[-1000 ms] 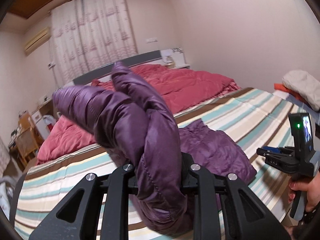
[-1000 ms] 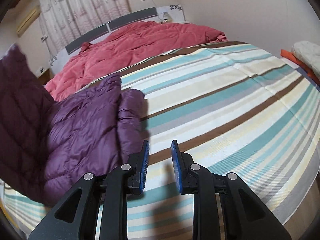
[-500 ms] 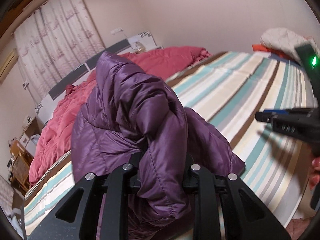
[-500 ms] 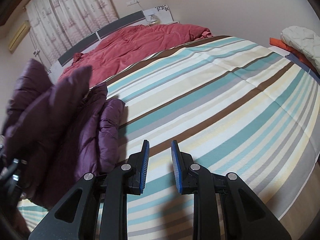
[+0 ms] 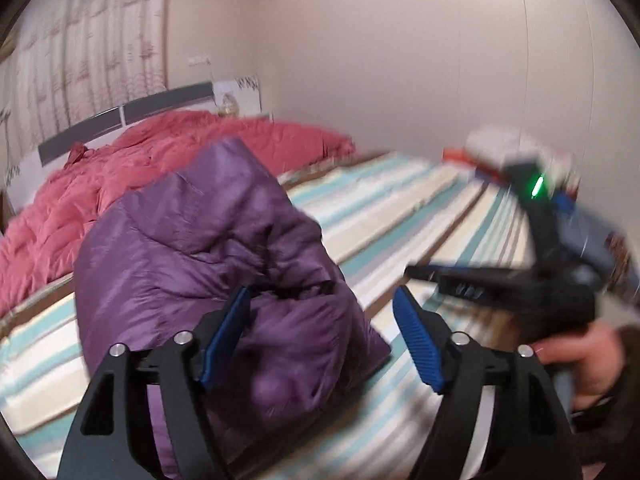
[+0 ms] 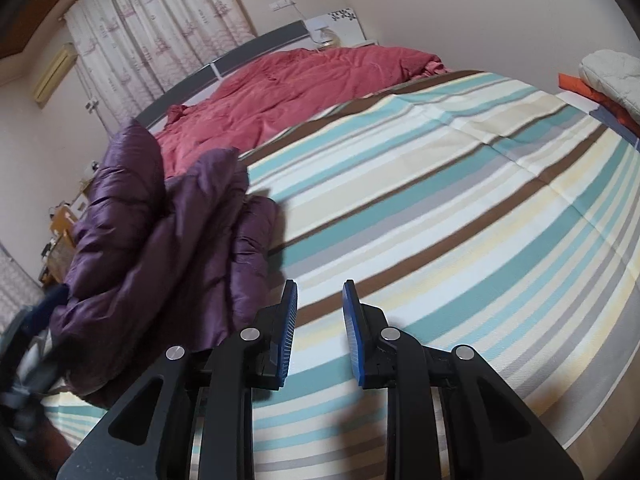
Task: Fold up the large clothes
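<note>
We had the purple jacket heaped in a puffy mound on the striped bedsheet, near the sheet's left front edge, and our left gripper hung right over it with its jaws spread wide, nothing clamped between them. The left blue pad sat against the jacket's top folds; the right pad stood off to the side over bare sheet. Off to the right in that view we saw our right hand wrapped round the handle of the other tool, blurred, with a green light glowing on its top.

From the right wrist view, our right gripper hovered above the sheet just beside the jacket's edge, its jaws parted by a narrow gap and gripping nothing. The jacket bulked up to its left, one fold standing tall and blocking the bedside furniture behind.

Beyond the jacket lay a red quilt bunched against the headboard, with patterned curtains behind. At the far right we spotted a white bundle stacked on something orange, well apart from the jacket
</note>
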A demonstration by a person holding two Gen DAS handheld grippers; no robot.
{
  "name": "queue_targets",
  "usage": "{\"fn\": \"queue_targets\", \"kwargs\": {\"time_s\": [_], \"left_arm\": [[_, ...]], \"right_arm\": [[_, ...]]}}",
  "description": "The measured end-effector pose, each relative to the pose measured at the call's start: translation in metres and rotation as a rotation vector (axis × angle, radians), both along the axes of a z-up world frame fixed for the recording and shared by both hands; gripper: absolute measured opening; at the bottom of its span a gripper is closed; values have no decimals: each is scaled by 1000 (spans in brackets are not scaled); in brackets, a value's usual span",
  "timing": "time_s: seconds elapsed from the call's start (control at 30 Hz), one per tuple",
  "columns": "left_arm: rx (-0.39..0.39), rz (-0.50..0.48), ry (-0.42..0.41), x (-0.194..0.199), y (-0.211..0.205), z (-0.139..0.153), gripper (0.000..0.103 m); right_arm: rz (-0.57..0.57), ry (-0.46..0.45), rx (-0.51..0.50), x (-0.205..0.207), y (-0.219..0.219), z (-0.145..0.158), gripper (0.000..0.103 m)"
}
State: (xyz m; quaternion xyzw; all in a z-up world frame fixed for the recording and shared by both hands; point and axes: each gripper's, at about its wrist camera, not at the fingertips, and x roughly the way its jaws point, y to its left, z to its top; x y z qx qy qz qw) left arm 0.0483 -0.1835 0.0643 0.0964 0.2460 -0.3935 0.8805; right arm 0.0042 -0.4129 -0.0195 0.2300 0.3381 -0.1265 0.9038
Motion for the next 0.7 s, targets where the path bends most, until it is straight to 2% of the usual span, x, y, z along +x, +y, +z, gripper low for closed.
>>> {"fn": "queue_targets", "kwargs": {"time_s": [0.07, 0.1, 0.13, 0.17, 0.23, 0.3, 0.33, 0.37, 0.4, 0.43, 0.47, 0.5, 0.57, 0.7], "left_arm": [[-84, 13, 0, -1, 26, 12, 78], [-110, 28, -1, 0, 36, 16, 81], [-131, 68, -9, 3, 49, 19, 81], [-133, 110, -18, 9, 58, 19, 81], [-110, 248, -18, 30, 80, 15, 81], [-93, 383, 17, 55, 99, 6, 80], [-86, 453, 61, 71, 111, -2, 79], [-83, 479, 95, 80, 116, -8, 76], [-75, 490, 122, 86, 120, -14, 71], [-41, 482, 136, 91, 117, -22, 69], [-8, 464, 133, 92, 111, -26, 68], [33, 435, 117, 89, 102, -31, 63], [63, 401, 87, 81, 93, -34, 58], [85, 387, 69, 74, 71, -35, 56]], "right_arm": [[12, -12, -4, 0, 3, 5, 24], [23, -20, -7, 1, 6, 9, 29], [27, -24, -10, 2, 8, 11, 50], [28, -36, -14, 2, 11, 16, 57], [55, -71, -26, 3, 19, 27, 57], [82, -103, -54, 8, 30, 41, 57], [99, -121, -56, 11, 34, 48, 57], [114, -134, -56, 15, 38, 54, 57], [138, -149, -60, 23, 45, 63, 57], [162, -160, -68, 31, 52, 71, 57], [181, -170, -76, 37, 57, 77, 57], [211, -186, -91, 47, 67, 85, 55], [268, -195, -122, 64, 83, 94, 46], [386, -127, -207, 107, 118, 92, 39]]}}
